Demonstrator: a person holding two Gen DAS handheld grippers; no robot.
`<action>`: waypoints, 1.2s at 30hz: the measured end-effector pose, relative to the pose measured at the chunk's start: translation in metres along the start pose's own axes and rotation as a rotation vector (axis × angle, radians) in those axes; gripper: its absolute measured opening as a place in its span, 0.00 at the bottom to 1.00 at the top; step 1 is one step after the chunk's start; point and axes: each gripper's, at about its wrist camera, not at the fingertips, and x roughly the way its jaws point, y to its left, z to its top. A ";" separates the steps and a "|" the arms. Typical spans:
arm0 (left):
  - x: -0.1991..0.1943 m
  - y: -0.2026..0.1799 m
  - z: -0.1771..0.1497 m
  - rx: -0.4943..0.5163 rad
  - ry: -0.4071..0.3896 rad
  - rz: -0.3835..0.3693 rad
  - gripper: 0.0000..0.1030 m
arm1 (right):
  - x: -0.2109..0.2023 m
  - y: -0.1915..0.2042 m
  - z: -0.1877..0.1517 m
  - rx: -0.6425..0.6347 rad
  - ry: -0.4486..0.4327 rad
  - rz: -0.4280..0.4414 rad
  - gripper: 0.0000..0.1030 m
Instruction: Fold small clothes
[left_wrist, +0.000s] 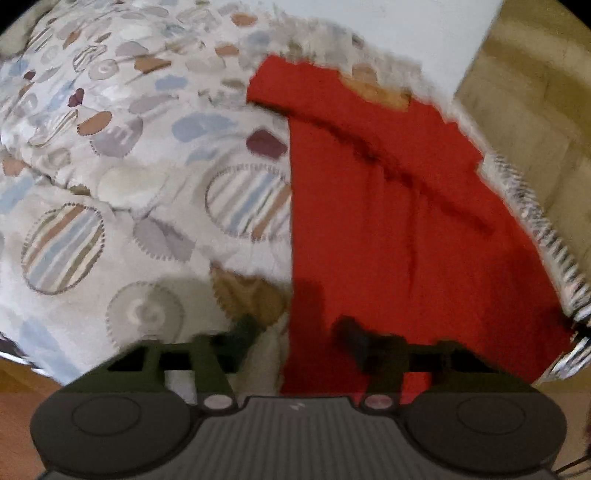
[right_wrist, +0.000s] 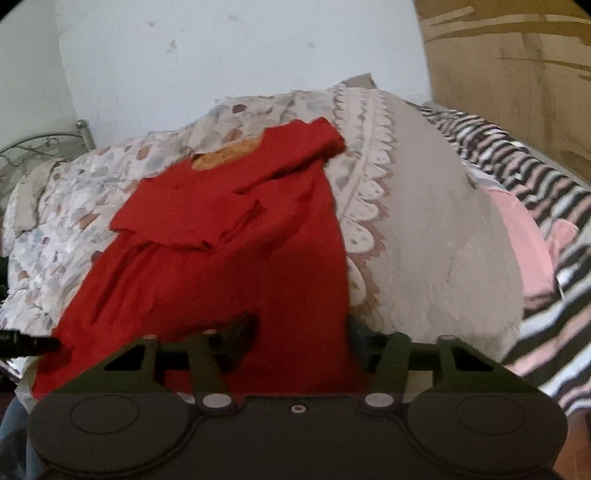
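Both views are motion-blurred. In the left wrist view the gripper body hides the near hem of the red garment (left_wrist: 388, 229), and the fingertips (left_wrist: 349, 332) are smeared; contact with the cloth cannot be determined. In the right wrist view the gripper body likewise covers the hem. The striped cloth (right_wrist: 535, 192) is cut off at the right edge.
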 end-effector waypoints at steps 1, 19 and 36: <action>0.000 -0.005 0.001 0.026 0.035 0.023 0.17 | 0.000 0.002 0.000 0.006 0.011 -0.015 0.39; -0.047 -0.018 -0.009 0.106 -0.021 0.121 0.05 | -0.049 0.006 -0.005 -0.072 -0.047 -0.085 0.03; -0.066 -0.015 -0.026 0.068 -0.135 0.229 1.00 | -0.059 -0.005 -0.025 -0.265 -0.088 -0.130 0.76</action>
